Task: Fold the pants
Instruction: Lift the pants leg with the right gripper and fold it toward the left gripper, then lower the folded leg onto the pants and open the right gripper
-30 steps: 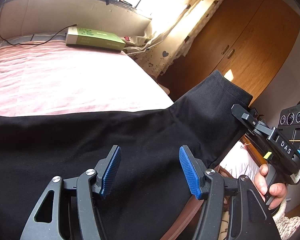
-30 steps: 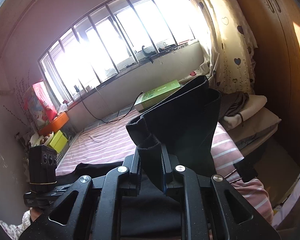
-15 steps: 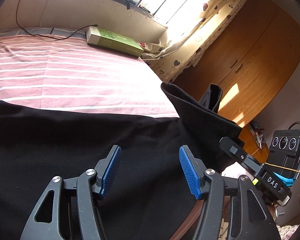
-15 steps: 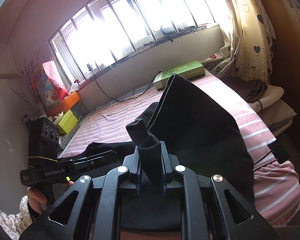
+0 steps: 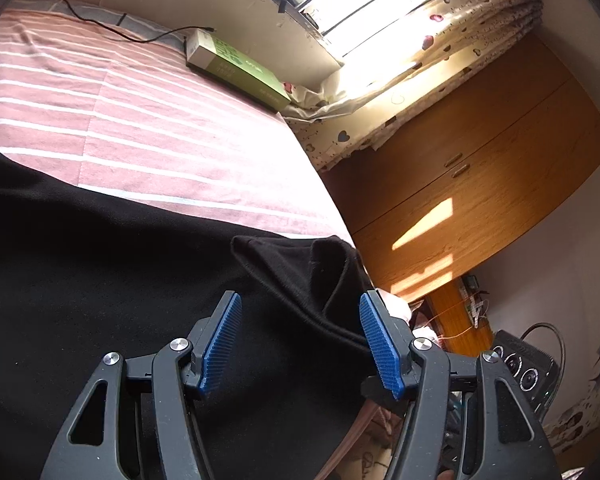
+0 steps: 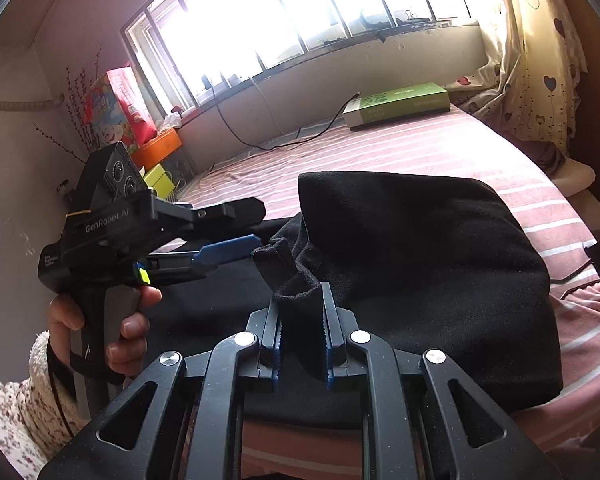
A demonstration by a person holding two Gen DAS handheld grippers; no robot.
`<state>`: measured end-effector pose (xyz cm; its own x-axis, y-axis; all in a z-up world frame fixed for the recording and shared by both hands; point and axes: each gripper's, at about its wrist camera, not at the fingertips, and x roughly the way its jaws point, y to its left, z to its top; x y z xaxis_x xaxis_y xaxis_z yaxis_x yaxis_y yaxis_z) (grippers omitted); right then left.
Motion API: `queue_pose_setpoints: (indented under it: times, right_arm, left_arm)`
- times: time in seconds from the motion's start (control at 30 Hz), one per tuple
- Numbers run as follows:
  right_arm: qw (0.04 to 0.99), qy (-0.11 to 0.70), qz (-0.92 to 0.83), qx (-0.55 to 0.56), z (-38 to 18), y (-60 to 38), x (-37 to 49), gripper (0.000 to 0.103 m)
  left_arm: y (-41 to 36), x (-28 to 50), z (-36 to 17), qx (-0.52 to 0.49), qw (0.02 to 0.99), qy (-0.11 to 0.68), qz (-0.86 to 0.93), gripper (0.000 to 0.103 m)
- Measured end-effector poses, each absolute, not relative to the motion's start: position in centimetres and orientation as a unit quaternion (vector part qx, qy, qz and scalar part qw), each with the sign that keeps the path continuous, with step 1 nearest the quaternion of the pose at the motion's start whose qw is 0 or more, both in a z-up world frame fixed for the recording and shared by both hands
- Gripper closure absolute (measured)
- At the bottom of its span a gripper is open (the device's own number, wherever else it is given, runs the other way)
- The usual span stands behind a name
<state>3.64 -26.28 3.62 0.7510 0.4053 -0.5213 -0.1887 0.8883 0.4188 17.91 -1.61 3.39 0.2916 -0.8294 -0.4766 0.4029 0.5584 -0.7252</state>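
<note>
Black pants (image 5: 100, 272) lie spread across the pink striped bed (image 5: 140, 120). In the right wrist view my right gripper (image 6: 302, 322) is shut on a bunched end of the pants (image 6: 420, 264), folded over the rest of the cloth. My left gripper (image 5: 300, 340) hovers open just above the cloth, blue pads (image 5: 222, 344) wide apart, nothing pinched. The folded end (image 5: 300, 272) rests ahead of its fingers. From the right wrist view the left gripper (image 6: 236, 236) shows at the left, held by a hand (image 6: 128, 324).
A green box (image 5: 236, 68) and a black cable (image 5: 100, 28) lie at the bed's far end under the window. A wooden wardrobe (image 5: 480, 184) and a heart-print curtain (image 5: 440, 76) stand beyond the bed's right edge. Boxes (image 6: 116, 108) sit in the far left corner.
The right gripper brought the raised pants end down and over onto the spread cloth. The left gripper rolled and shifted sideways, staying open above the fabric.
</note>
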Motion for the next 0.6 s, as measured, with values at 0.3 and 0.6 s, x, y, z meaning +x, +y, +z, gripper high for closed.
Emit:
queue_pose_setpoints:
  times: [0.3,0.6]
  right_arm:
    - [0.911,0.326,0.192,0.165,2.9,-24.1,4.1,0.088]
    - [0.906,0.334,0.204,0.162,1.7,-22.9,4.3,0.088]
  left_arm:
    - [0.0,18.2,3.6,-0.246,0.779,0.434,-0.38,0.017]
    - [0.7,18.8,3.1,-0.234,0.789,0.445,-0.354,0.017]
